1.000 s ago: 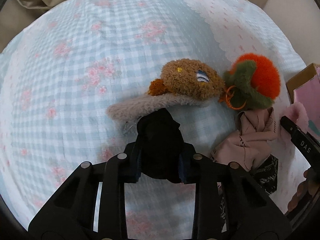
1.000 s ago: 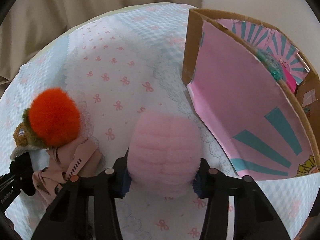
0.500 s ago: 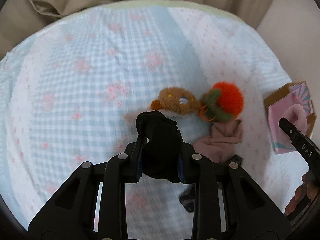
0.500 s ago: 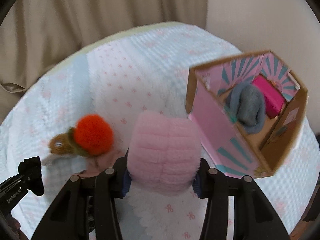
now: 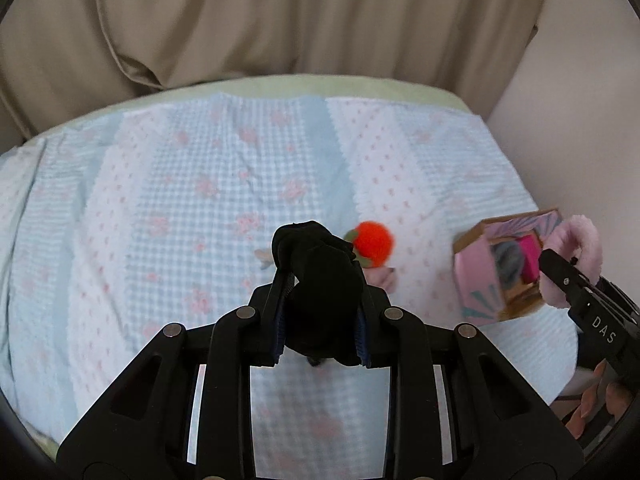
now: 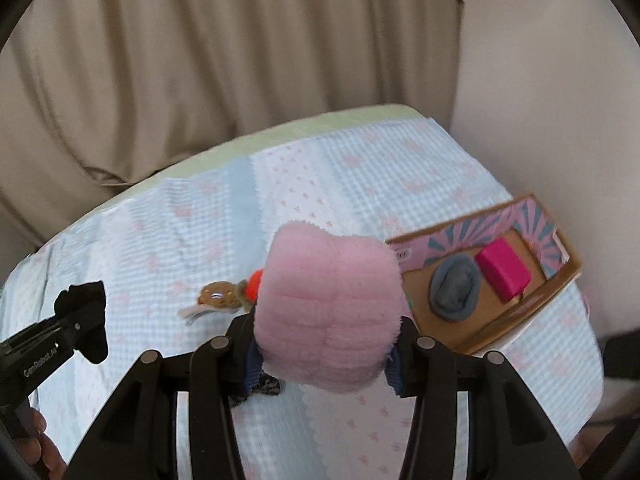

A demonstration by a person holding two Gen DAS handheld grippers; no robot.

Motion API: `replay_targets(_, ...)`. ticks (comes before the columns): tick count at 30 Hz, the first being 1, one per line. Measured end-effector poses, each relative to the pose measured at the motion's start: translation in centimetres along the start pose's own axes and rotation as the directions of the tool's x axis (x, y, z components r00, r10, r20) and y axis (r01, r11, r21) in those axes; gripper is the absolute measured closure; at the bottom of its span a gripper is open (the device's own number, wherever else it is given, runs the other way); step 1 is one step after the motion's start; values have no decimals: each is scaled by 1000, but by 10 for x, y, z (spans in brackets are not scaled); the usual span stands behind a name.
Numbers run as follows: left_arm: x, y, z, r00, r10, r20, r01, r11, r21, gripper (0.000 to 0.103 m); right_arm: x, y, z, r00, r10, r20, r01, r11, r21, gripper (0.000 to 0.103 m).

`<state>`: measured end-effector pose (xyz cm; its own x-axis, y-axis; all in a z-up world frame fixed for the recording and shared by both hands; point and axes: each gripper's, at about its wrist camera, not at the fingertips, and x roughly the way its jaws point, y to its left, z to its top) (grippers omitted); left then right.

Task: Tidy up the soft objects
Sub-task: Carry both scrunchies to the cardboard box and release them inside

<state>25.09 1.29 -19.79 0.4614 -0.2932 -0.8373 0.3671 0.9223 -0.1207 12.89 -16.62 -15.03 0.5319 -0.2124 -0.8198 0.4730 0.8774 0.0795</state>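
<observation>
Holding a black soft thing tight between its two fingers, the left gripper is closed on it, up above the bed. The black thing bulges out over the top of the fingers. The right gripper is closed too, and it squeezes a fluffy pink thing that fills the whole gap between its fingers. In the left view this pink thing looks like a fuzzy ring, out on the right side next to the box. Below both tools lies a blue and white bed cover with little pink flowers and bows. On the cover, past the black thing, sits an orange fluffy ball with a bit of green on it, and a brown fuzzy toy lies touching it. Something pale pink lies just beside the ball. Farther to the right stands an open cardboard box, pink and blue on its walls. Inside it lie a gray soft roll and a bright pink block, side by side. Behind the bed hangs a tan curtain.
</observation>
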Motion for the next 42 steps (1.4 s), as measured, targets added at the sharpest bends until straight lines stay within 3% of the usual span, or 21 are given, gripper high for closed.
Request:
replay_targets(9, -63, -79, -7, 998, 12, 62, -9, 999, -49, 79, -68, -46, 28, 995, 95, 15, -93, 990, -105, 58)
replay_targets(21, -53, -223, -7, 997, -31, 78, 32, 999, -15, 79, -94, -156, 46, 993, 106, 49, -97, 984, -149, 58)
replay_targets(32, 33, -344, -11, 991, -112, -70, 114, 993, 24, 79, -46, -261, 69, 998, 23, -53, -31, 989, -142, 58)
replay_targets(42, 142, -398, -19, 968, -93, -232, 113, 991, 71, 79, 57, -307, 87, 973, 6, -231, -34, 992, -120, 58)
